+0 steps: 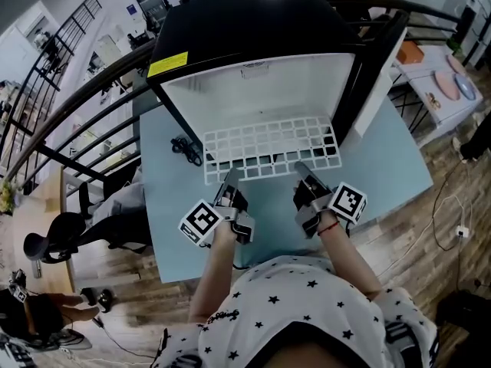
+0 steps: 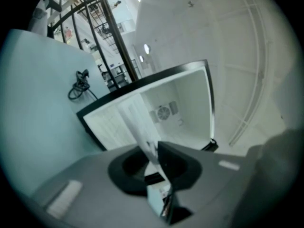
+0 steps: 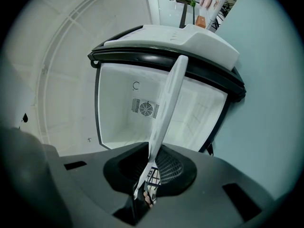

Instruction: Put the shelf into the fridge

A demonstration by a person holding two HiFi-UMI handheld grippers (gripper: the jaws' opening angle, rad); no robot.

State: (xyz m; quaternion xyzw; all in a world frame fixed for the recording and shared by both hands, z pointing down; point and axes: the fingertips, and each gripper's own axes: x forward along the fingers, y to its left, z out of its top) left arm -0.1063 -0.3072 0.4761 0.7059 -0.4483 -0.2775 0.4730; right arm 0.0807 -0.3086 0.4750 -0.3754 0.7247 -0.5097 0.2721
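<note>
Gripping the white wire shelf point(image 1: 268, 146) by its near edge, I am clamping the left gripper point(image 1: 230, 182) and the right gripper point(image 1: 305, 175) shut on it, one toward each corner, so that the grid is riding flat and square to the opening. The shelf is lying partly inside the open fridge point(image 1: 253, 21), its far edge within the white liner and its near part out over the pale blue table point(image 1: 391, 159). I am judging that a straight, even push is what remains.
</note>
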